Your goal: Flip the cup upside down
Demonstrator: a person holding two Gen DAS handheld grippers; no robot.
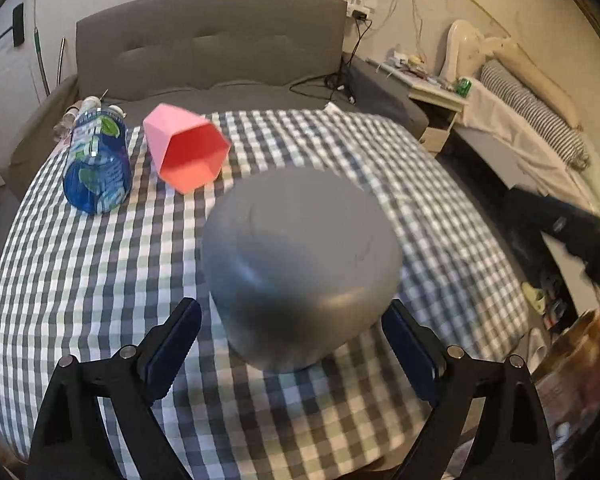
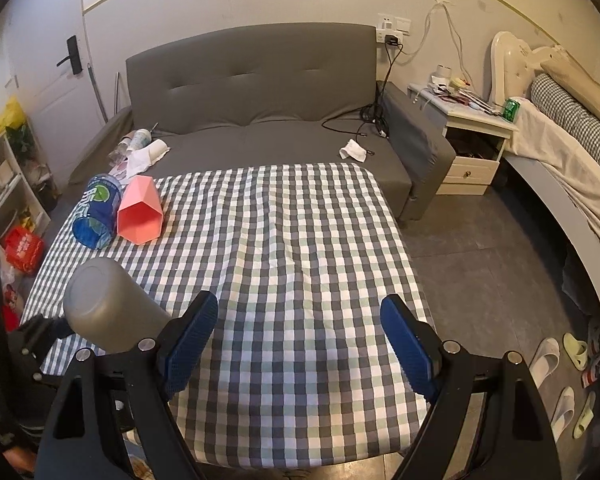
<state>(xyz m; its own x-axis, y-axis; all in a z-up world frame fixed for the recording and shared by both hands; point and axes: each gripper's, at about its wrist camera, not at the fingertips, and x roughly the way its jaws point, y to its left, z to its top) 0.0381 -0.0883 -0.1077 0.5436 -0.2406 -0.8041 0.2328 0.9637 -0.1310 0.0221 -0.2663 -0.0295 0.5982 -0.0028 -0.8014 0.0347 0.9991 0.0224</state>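
We hold the grey cup point(image 1: 300, 268) between the left gripper point(image 1: 292, 344)'s spread fingers, seemingly pinched, base up above the checked tablecloth point(image 1: 100, 280). Rigid, light, slick-walled: grasp mid-body. Beyond it lies the pink cup point(image 1: 186, 154). Right gripper point(image 2: 300, 344) gapes empty.

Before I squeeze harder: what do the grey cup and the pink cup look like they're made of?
Grey cup: probably matte plastic; opaque, smooth, with only a soft dull sheen, though coated metal can't be ruled out. Pink cup: likely rigid moulded plastic; flat facets, crisp hexagonal rim, even satin colour.
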